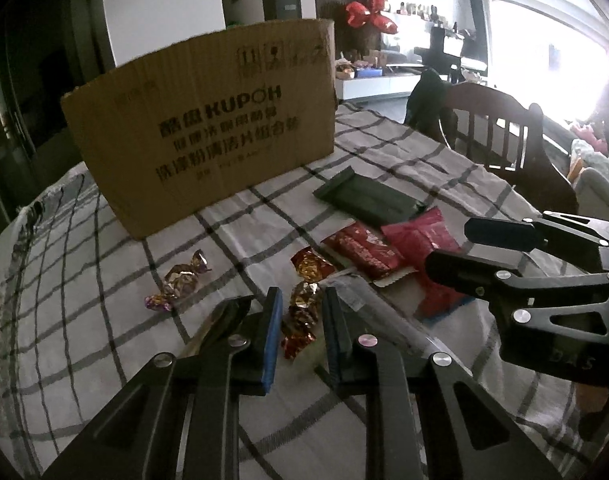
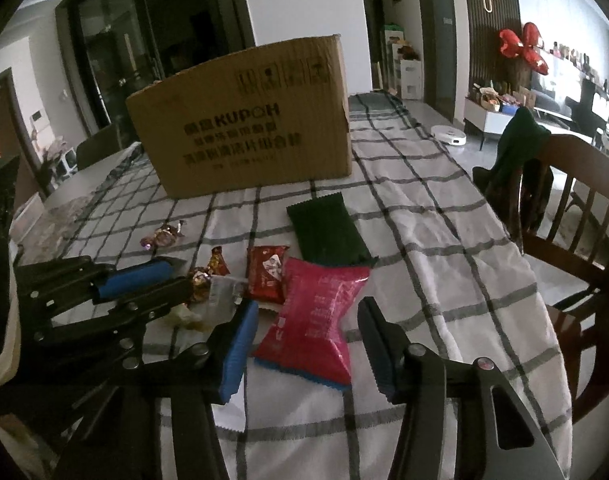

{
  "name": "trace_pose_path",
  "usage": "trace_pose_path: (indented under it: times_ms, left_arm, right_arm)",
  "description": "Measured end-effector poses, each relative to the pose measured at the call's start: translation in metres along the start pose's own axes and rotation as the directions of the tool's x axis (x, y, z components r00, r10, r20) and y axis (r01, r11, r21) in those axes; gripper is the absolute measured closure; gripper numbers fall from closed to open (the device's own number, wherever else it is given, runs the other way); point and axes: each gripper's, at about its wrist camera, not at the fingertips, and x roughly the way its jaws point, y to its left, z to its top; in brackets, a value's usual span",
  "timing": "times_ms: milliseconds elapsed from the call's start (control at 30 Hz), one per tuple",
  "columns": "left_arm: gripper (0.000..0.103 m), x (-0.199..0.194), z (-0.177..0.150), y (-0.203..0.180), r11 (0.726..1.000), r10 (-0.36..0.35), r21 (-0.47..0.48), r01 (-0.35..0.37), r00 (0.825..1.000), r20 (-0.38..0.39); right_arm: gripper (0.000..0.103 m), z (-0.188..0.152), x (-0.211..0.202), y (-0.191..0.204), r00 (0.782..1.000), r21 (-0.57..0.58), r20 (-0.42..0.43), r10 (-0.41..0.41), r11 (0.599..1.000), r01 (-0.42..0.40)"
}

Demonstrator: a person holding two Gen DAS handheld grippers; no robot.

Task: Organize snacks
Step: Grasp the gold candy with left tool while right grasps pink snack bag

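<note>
My left gripper (image 1: 302, 294) is shut on a gold and red twist-wrapped candy (image 1: 302, 314) that lies on the checked tablecloth (image 1: 104, 280); in the right wrist view the same candy (image 2: 200, 280) sits at that gripper's tips (image 2: 180, 276). My right gripper (image 2: 308, 308) stands open astride a pink snack packet (image 2: 316, 320), with cloth showing between the packet and the right finger. Beyond it lie a red packet (image 2: 266, 278), a dark green packet (image 2: 328, 232), a second gold candy (image 2: 218, 262) and a purple-ended candy (image 2: 164, 234). A cardboard box (image 2: 248, 120) stands behind them.
A crumpled clear wrapper (image 2: 224, 292) lies between the two grippers. A wooden chair (image 2: 564, 200) with a dark garment over its back stands at the table's right edge. Bare checked cloth stretches to the right of the packets and in front of the box.
</note>
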Motion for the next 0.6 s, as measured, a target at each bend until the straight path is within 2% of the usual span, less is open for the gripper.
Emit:
trace_pose_path:
  times_ms: [500,600]
  left_arm:
    - [0.085,0.018,0.0,0.015,0.99,-0.086,-0.116,0.081,0.995,-0.042]
    - [0.085,0.018,-0.001,0.015,0.99,-0.082,-0.118,0.077,0.996,-0.041]
  right_arm:
    - [0.061,0.002,0.014,-0.001,1.0,0.023,-0.025,0.001,1.0,0.0]
    - [0.067,0.002,0.013,0.0,1.0,0.012,-0.018,0.0,1.0,0.0]
